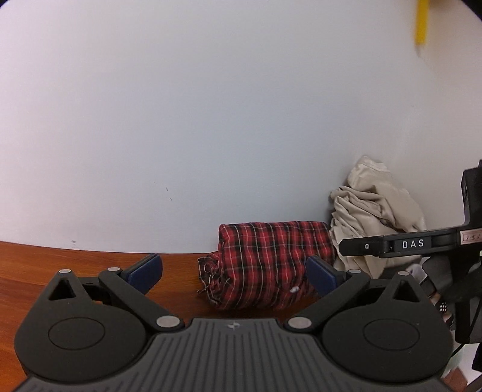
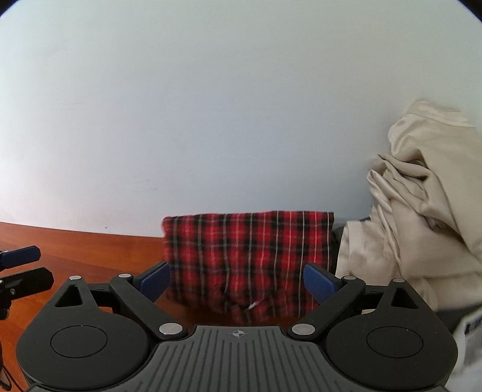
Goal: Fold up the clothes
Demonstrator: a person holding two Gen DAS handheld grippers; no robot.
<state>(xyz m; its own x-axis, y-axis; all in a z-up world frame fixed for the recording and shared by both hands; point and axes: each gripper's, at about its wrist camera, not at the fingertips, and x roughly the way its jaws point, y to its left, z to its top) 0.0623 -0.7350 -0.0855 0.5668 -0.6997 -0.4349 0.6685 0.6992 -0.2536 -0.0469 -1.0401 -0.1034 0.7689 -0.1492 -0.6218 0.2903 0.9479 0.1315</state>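
Note:
A folded red plaid garment (image 1: 265, 265) lies on the brown wooden table (image 1: 60, 262) against the pale wall. It also shows in the right wrist view (image 2: 247, 253). My left gripper (image 1: 233, 276) is open and empty, its blue pads (image 1: 144, 271) spread just short of the plaid garment. My right gripper (image 2: 238, 282) is open and empty, its pads either side of the garment's near edge. The right gripper's body shows in the left wrist view (image 1: 415, 244). A crumpled beige garment (image 1: 373, 217) is piled to the right of the plaid one; it also shows in the right wrist view (image 2: 421, 211).
The wall stands right behind the clothes. A yellow strip (image 1: 421, 21) hangs high on the wall at right. The left gripper's fingers (image 2: 21, 256) show at the left edge of the right wrist view. Bare table (image 2: 75, 250) lies left of the plaid garment.

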